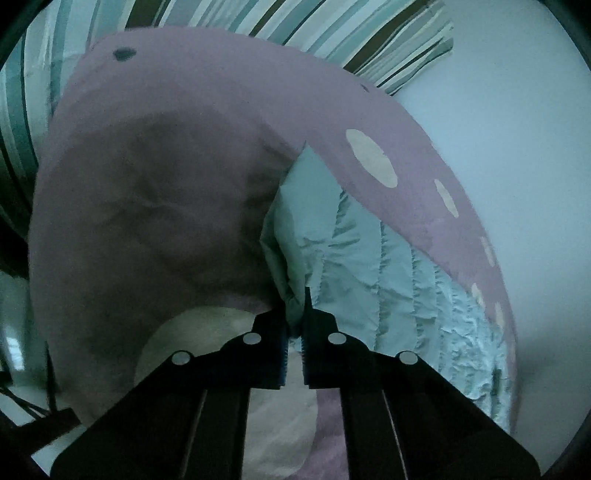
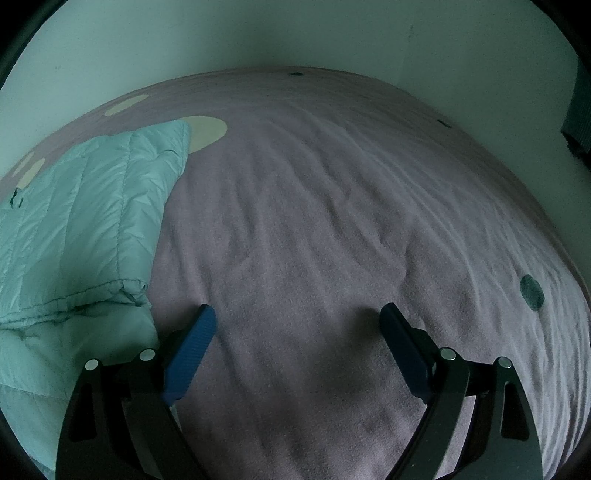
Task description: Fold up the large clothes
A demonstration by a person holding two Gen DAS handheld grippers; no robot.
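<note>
A pale mint quilted puffer jacket (image 1: 369, 266) lies on a mauve blanket (image 1: 147, 203) with cream ovals. My left gripper (image 1: 294, 332) is shut on a bunched edge of the jacket, which spreads to the right beyond the fingers. In the right wrist view the jacket (image 2: 81, 229) lies flat at the left, with a folded hem near the left fingertip (image 2: 201, 321). My right gripper (image 2: 297, 317) is open and empty, low over the bare blanket (image 2: 332, 221) just right of the jacket.
A striped teal, white and brown pillow or cover (image 1: 332, 33) lies behind the blanket. A pale wall (image 1: 517, 129) stands to the right and also behind the bed (image 2: 258, 37). Dark objects sit at the far left edge (image 1: 14, 406).
</note>
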